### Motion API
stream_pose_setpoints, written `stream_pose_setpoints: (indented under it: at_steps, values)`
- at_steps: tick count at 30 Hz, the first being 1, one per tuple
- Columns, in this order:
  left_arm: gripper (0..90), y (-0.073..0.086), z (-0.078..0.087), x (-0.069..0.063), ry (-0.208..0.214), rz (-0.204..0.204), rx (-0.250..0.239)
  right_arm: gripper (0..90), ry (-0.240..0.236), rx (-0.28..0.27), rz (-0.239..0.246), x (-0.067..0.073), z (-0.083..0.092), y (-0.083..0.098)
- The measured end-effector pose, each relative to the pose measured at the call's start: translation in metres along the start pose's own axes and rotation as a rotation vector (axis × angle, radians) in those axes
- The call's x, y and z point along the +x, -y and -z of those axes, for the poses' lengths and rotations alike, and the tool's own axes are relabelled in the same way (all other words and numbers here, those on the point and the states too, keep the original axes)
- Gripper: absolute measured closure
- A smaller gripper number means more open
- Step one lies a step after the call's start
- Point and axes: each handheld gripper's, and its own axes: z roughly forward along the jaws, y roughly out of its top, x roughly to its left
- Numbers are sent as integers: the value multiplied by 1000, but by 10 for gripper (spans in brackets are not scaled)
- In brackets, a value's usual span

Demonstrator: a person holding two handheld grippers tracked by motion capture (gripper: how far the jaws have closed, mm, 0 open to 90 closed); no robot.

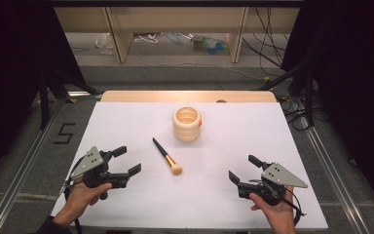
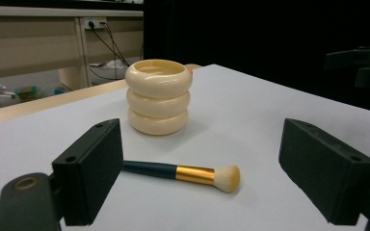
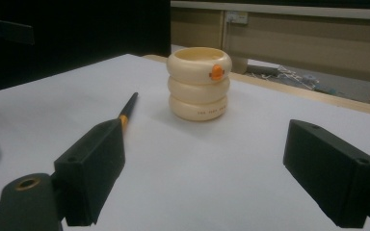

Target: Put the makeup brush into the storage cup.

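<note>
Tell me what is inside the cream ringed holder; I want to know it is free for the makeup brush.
The cream ringed holder shows a bare inner wall from above, nothing poking out; its bottom is hidden. The makeup brush lies outside on the table.

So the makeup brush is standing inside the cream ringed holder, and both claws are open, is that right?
Not quite. The makeup brush is not in the cream ringed holder; it lies flat on the white table in front of it, apart from it, as the high view shows. Both the left claw and right claw are open.
</note>
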Motion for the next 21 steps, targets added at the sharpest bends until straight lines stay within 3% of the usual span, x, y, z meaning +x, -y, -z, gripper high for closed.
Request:
stream_pose_setpoints:
  at_steps: [6,9,13,14,17,21]
  values:
    - [161,-13,-13,5,39,-41,32,156,-11,-8,-6,-1,-2,1]
    - [185,-21,-21,6,68,-70,54,156,-5,13,2,-2,0,0]
    - [164,-29,-38,14,109,-81,104,157,-13,9,-3,-2,-2,0]
    - [164,-32,-45,19,126,-96,143,158,-7,7,1,-2,-2,0]
    - [163,-36,-53,25,139,-117,174,158,-21,1,-6,-2,-3,1]
    - [161,-40,-69,36,189,-111,245,158,-15,13,-3,-3,-3,1]
